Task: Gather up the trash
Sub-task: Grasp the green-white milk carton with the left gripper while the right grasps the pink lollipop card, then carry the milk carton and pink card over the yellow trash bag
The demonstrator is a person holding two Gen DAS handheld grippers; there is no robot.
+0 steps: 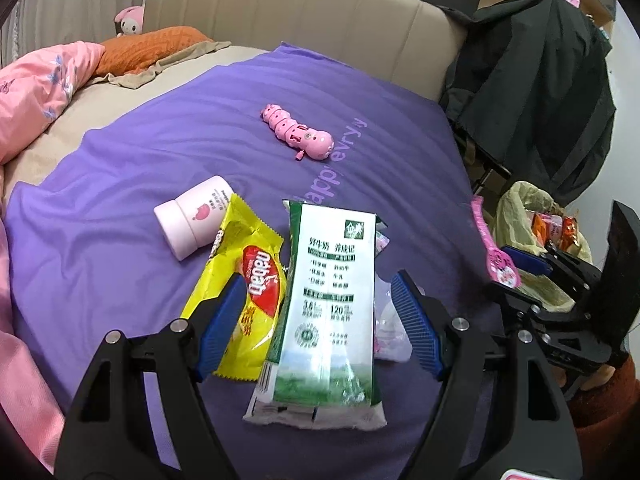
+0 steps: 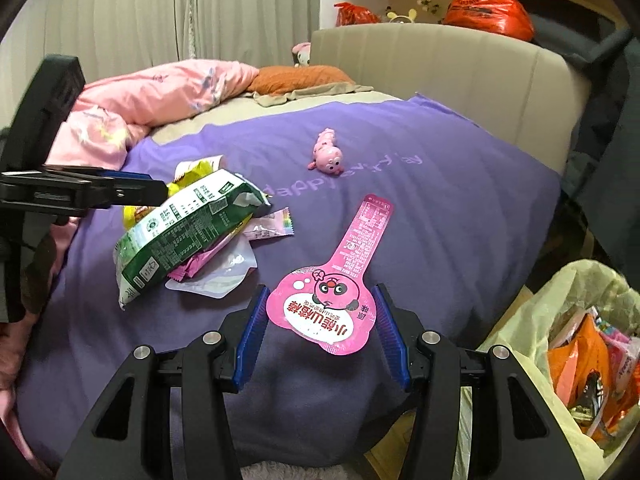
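Trash: one milk carton [image 1: 324, 312], one yellow wrapper [image 1: 244, 280] (touching).

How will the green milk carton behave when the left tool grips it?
The carton looks flattened and creased, so probably light and floppy, likely to bend between the pads. Its glossy surface may slip. The left tool is open around it.

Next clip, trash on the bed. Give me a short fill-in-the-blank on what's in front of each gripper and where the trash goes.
1. The left gripper is open around the green-and-white ____ carton.
2. The right gripper is open around a ____ lollipop-shaped wrapper.
3. The toy caterpillar lies on the ____ blanket.
4. The bin bag already holds ____.

Missing: milk; pink; purple; wrappers
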